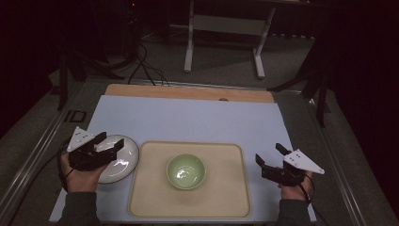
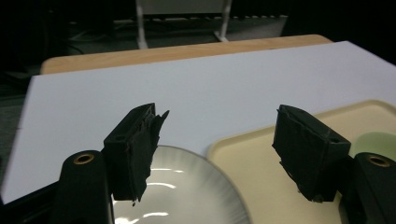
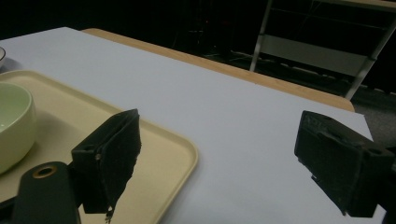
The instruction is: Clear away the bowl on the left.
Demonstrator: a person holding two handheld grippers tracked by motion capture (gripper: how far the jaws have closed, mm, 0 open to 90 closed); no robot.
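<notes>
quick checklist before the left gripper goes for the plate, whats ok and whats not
1. Left gripper open: ok, its jaws stand wide apart in the left gripper view.
2. Left gripper lined up with the plate: ok, it hangs over the plate's left part.
3. Plate free of other things: ok, it lies on the white mat beside the tray; whether its rim touches the tray, cannot tell.
4. Plate empty: ok as far as it shows, part lies under the gripper.
5. Bowl out of the way: ok, it sits mid-tray.
6. Right gripper clear: ok, open, right of the tray.
</notes>
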